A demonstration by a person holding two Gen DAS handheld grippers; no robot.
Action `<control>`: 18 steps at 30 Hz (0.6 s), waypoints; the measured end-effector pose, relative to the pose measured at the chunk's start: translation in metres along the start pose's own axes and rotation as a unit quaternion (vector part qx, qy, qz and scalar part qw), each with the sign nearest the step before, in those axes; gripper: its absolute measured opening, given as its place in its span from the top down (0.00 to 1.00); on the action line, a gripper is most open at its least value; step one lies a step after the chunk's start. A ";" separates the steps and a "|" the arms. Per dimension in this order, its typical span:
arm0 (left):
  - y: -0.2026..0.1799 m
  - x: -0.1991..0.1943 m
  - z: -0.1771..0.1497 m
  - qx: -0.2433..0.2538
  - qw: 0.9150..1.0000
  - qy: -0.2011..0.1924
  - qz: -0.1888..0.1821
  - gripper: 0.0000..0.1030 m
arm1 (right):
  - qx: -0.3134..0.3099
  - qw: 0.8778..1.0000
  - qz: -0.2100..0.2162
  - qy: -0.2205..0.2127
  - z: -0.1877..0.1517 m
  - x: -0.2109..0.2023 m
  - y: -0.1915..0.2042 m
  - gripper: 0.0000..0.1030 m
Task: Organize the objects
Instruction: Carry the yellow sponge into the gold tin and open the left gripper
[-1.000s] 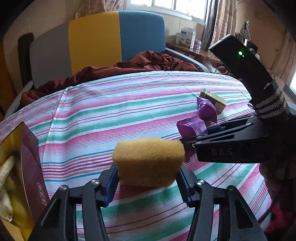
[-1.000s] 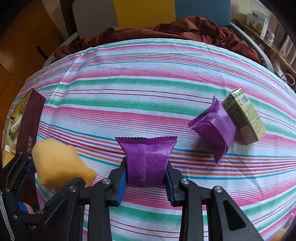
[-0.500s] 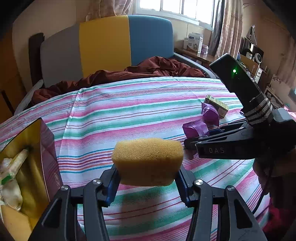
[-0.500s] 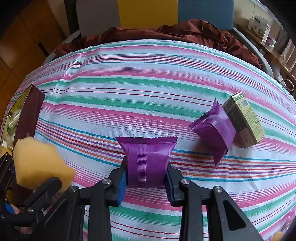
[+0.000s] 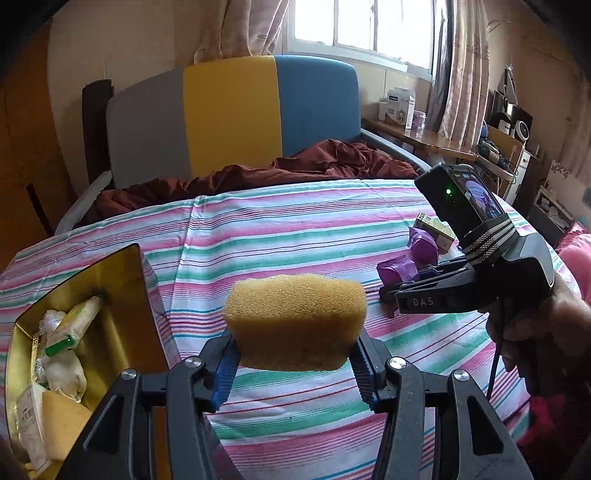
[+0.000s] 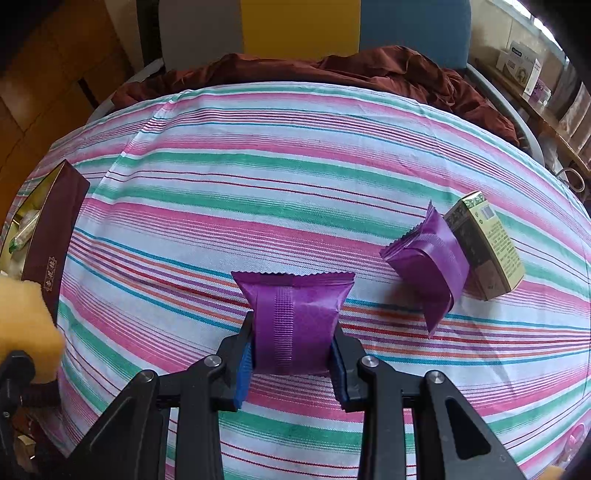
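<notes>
left fingers [image 5: 293,363] squeeze porous yellow sponge [image 5: 295,325] | right fingers [image 6: 291,358] clamp crinkly purple packet [image 6: 293,317]

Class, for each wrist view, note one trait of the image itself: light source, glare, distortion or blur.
Left wrist view: the window is blown out white, and dark vignette fills the corners. Right wrist view: fisheye bulges the striped bedsheet into a dome; the sponge at the left edge is soft and blurred.

Striped bed [image 6: 295,177] bears purple packet [image 6: 428,266], green carton [image 6: 487,243], maroon box [image 6: 55,229].
</notes>
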State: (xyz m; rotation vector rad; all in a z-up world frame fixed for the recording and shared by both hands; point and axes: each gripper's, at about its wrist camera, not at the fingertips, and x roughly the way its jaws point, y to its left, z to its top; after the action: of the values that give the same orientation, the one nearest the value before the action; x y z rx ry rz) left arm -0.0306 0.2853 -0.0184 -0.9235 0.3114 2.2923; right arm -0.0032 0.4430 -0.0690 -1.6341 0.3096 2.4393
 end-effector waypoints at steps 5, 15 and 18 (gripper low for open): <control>0.023 -0.017 -0.003 -0.019 1.000 -0.010 0.010 0.47 | -0.008 1.000 -0.007 -0.004 -0.001 0.000 0.001 0.67; 0.084 -0.031 -0.028 -0.065 0.997 0.002 0.049 0.47 | -0.019 1.000 -0.021 -0.011 -0.005 0.007 0.014 0.67; 0.105 -0.038 -0.042 -0.080 0.996 0.013 0.045 0.47 | -0.020 0.999 -0.023 -0.012 -0.001 0.013 0.012 0.67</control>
State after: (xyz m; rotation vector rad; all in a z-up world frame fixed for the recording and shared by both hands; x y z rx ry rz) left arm -0.0547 0.1690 -0.0244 -1.0390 0.1848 2.4182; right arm -0.0107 0.4318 -0.0800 -1.6091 0.2173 2.4441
